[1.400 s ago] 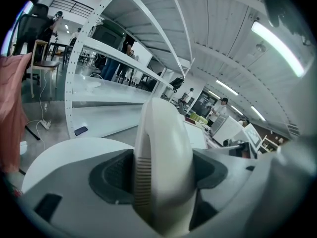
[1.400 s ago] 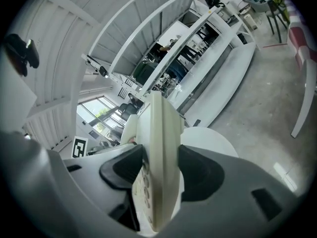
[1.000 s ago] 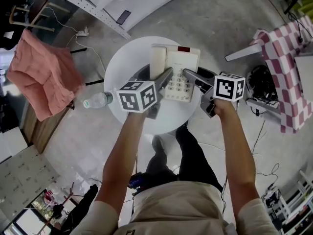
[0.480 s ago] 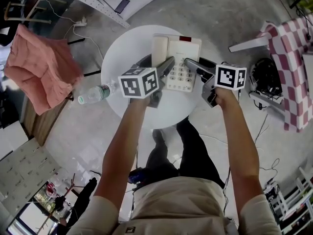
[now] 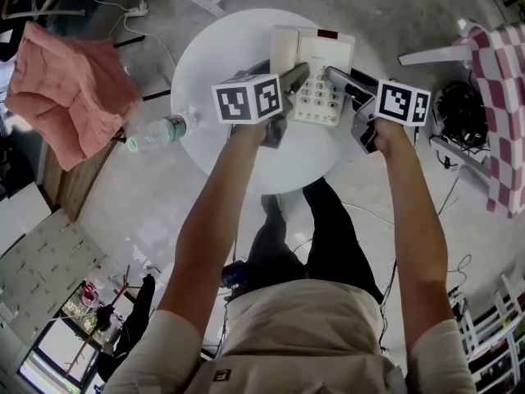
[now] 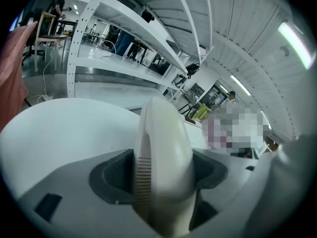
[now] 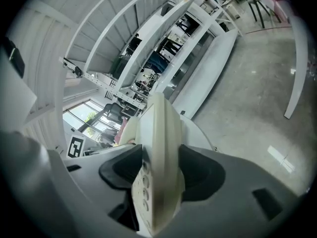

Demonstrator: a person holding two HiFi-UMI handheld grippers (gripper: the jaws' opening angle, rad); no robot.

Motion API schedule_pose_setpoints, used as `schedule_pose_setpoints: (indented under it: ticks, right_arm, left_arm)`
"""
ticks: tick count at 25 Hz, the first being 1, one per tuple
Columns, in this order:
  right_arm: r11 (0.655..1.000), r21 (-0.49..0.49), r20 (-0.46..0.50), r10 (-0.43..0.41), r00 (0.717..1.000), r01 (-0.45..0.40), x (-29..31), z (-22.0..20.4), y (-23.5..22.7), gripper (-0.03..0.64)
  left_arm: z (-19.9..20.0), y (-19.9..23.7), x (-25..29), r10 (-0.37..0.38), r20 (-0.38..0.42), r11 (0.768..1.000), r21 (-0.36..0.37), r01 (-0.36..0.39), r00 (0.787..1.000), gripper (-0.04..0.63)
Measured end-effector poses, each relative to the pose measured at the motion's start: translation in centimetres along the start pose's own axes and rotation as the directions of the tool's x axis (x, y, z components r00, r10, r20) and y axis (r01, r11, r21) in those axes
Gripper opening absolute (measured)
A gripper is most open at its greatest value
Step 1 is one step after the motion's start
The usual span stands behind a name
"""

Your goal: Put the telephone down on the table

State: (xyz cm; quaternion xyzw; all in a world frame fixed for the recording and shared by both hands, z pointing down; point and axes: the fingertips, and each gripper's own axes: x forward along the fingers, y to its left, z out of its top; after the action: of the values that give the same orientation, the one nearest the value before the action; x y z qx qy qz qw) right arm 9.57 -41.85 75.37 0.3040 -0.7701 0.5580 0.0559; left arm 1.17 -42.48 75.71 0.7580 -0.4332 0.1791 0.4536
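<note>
A cream push-button telephone [image 5: 318, 76] with its handset [image 5: 284, 49] on the cradle hangs over the far right part of the round white table [image 5: 221, 56]. My left gripper [image 5: 276, 77] is shut across the handset [image 6: 163, 162] on the phone's left side. Shut on the phone's right edge [image 7: 157, 162], beside the keypad, is my right gripper [image 5: 349, 82]. In the head view I cannot tell whether the phone's base touches the tabletop. Both gripper views are filled by the phone between grey jaws.
A plastic water bottle [image 5: 157, 131] lies at the table's left edge. A pink cloth [image 5: 70, 84] covers a chair at the left, and a checked cloth [image 5: 502, 97] hangs at the right. Cables run over the concrete floor. White shelving [image 6: 124, 38] stands beyond the table.
The head view has shifted, so table, phone and grippers sit higher in the picture. Both grippers keep their hold, and the phone stays over the table's far right part.
</note>
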Motion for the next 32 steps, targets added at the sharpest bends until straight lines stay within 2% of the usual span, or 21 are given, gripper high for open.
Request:
schedule_pose_setpoints:
  ticks: [7, 14, 24, 32]
  right_arm:
    - [0.999, -0.002, 0.003, -0.041, 0.999, 0.041, 1.0, -0.4, -1.5, 0.219]
    - [0.996, -0.048, 0.036, -0.075, 0.997, 0.076, 1.3, 0.1, -1.7, 0.224]
    - [0.958, -0.174, 0.043, -0.225, 0.973, 0.229, 0.7, 0.1, -2.1, 0.225]
    - [0.924, -0.208, 0.035, -0.321, 0.946, 0.321, 0.3, 0.4, -2.0, 0.207]
  left_arm:
    - [-1.0, 1.3, 1.4, 0.000, -0.021, 0.999, -0.054, -0.001, 1.000, 0.328]
    - [-0.6, 1.7, 1.6, 0.006, -0.001, 0.998, -0.067, -0.006, 1.000, 0.328]
    - [-0.8, 1.5, 1.5, 0.032, 0.016, 0.999, -0.042, -0.032, 0.999, 0.329]
    - [-0.2, 1.4, 0.2, 0.083, 0.024, 0.994, 0.067, -0.084, 0.996, 0.330]
